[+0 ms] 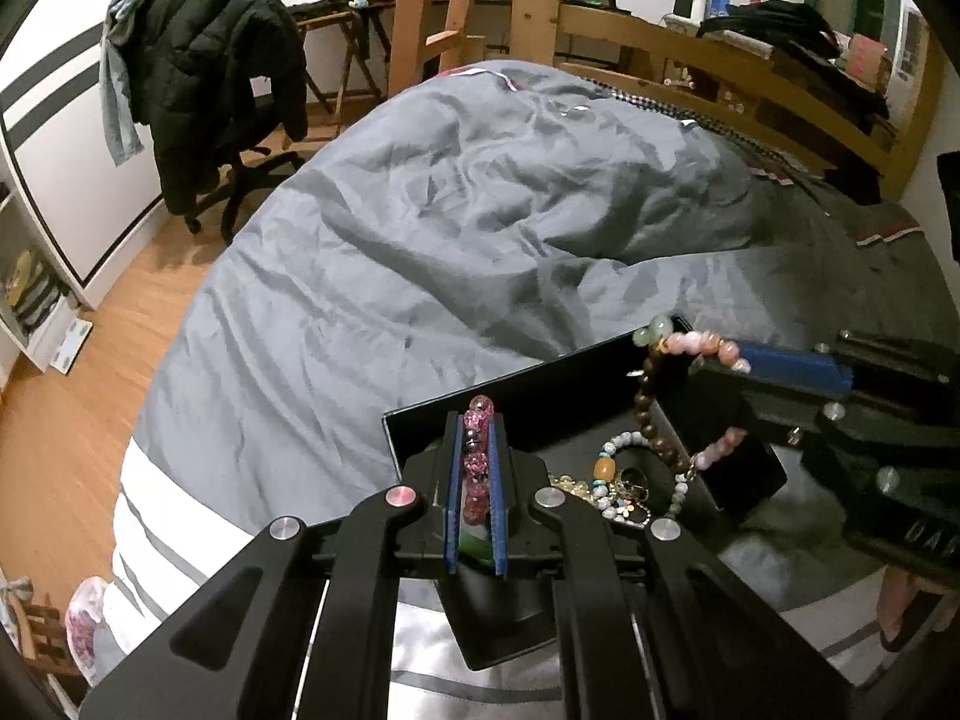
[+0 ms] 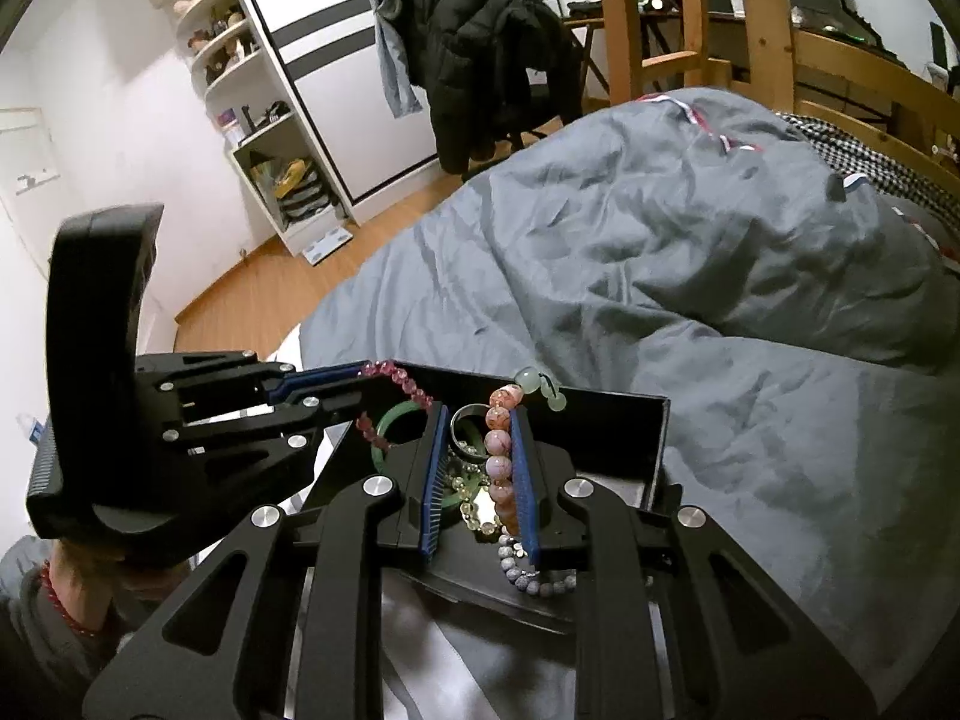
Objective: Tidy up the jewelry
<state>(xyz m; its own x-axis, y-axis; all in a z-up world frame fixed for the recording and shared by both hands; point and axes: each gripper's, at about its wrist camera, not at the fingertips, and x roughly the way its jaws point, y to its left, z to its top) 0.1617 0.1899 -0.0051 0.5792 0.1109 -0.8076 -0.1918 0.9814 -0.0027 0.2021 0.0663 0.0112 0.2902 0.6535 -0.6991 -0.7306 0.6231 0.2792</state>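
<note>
A black open box lies on the grey duvet and holds mixed jewelry. My left gripper is shut on a dark pink bead bracelet above the box's left part; it also shows in the right wrist view with the bracelet. My right gripper is partly open, and a pale pink bead bracelet with green beads lies against its right finger. In the left wrist view that gripper holds the bracelet over the box. A green bangle lies inside.
The grey duvet covers the bed around the box. A wooden bed frame runs along the far side. An office chair with a black jacket stands on the wood floor at left. White shelves stand by the wall.
</note>
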